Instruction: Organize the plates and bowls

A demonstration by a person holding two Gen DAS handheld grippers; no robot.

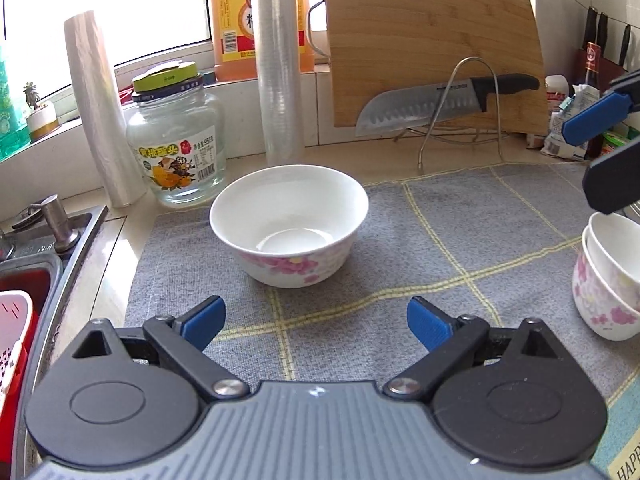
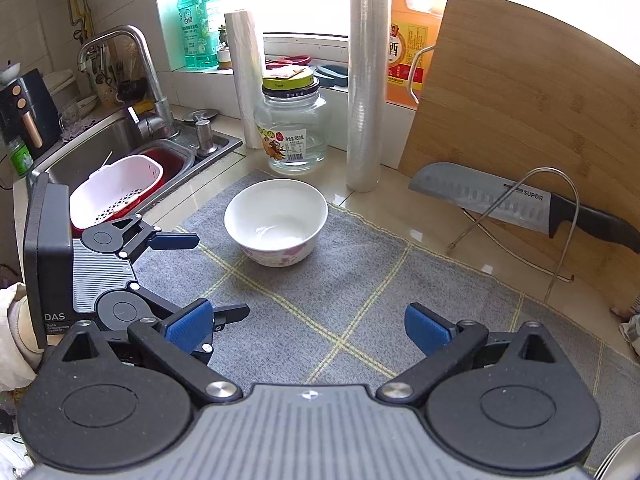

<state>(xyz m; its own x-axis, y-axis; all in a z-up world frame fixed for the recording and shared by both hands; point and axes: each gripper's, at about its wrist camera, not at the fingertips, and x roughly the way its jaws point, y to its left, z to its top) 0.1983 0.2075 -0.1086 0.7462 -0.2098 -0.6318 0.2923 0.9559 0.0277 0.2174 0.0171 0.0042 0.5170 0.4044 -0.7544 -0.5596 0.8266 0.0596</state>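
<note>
The left hand-held gripper (image 1: 316, 322) hangs over a grey checked mat (image 1: 420, 248) on the bench (image 1: 248, 160), its blue pads spread wide with nothing between them. Just ahead of it, well clear of the pads, 1 white bowl (image 1: 289, 224) with pink flowers stands upright and empty near the mat's far left corner.

At the right edge of the left wrist view, 2 more flowered bowls (image 1: 608, 280) sit nested in a stack on the mat, cut off by the frame. Just above that stack the right hand-held gripper (image 2: 310, 328) shows as 2 fingers; whether it touches the stack cannot be told. In its own view its pads are apart and empty, over bare mat. That view also shows the left tool from the side, jaws wide, with a pale sleeve (image 2: 12, 332) behind it.

Behind the lone bowl stand a glass jar (image 1: 176, 148) with a yellow-green lid and 2 upright rolls of plastic film (image 1: 280, 64). A wooden board (image 1: 436, 48) leans at the back, and a black-handled knife (image 1: 440, 102) lies across a wire stand in front of it. A sink (image 2: 120, 140) with a white basket (image 2: 116, 188) lies to the left of the mat.
</note>
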